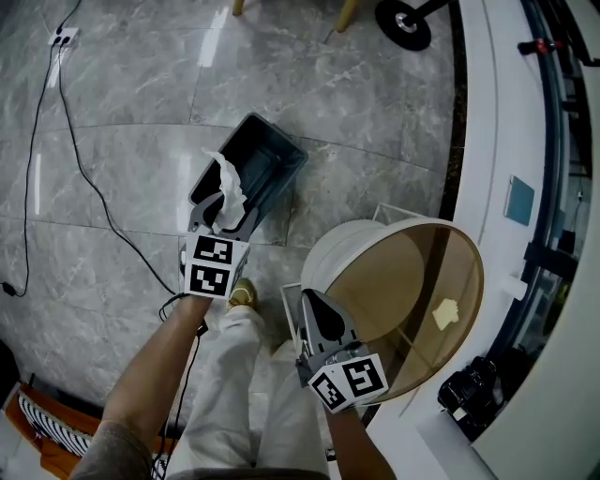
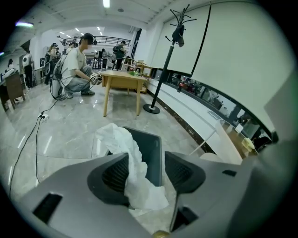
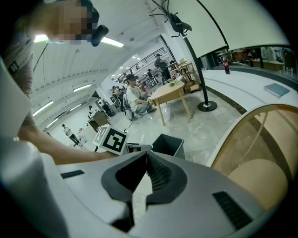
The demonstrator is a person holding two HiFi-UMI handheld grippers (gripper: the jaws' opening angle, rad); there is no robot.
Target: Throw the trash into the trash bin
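A crumpled white tissue (image 1: pixel 228 187) sticks up between the jaws of my left gripper (image 1: pixel 220 217), over the near rim of the dark grey trash bin (image 1: pixel 267 164) on the floor. In the left gripper view the jaws of the left gripper (image 2: pixel 146 159) stand apart. The tissue (image 2: pixel 132 162) leans on the left pad and is clear of the right one, with the bin (image 2: pixel 151 148) just behind it. My right gripper (image 1: pixel 314 300) is shut and empty beside the round table. In its own view the right gripper (image 3: pixel 146 155) has its tips meeting, and the bin (image 3: pixel 170 144) shows beyond.
A round glass-topped table (image 1: pixel 412 309) with a small yellow scrap (image 1: pixel 446 312) stands at my right, over a white base. A black cable (image 1: pixel 84 178) runs across the marble floor at left. A coat stand's base (image 1: pixel 403 23) and a curved white counter (image 1: pixel 506 112) lie beyond.
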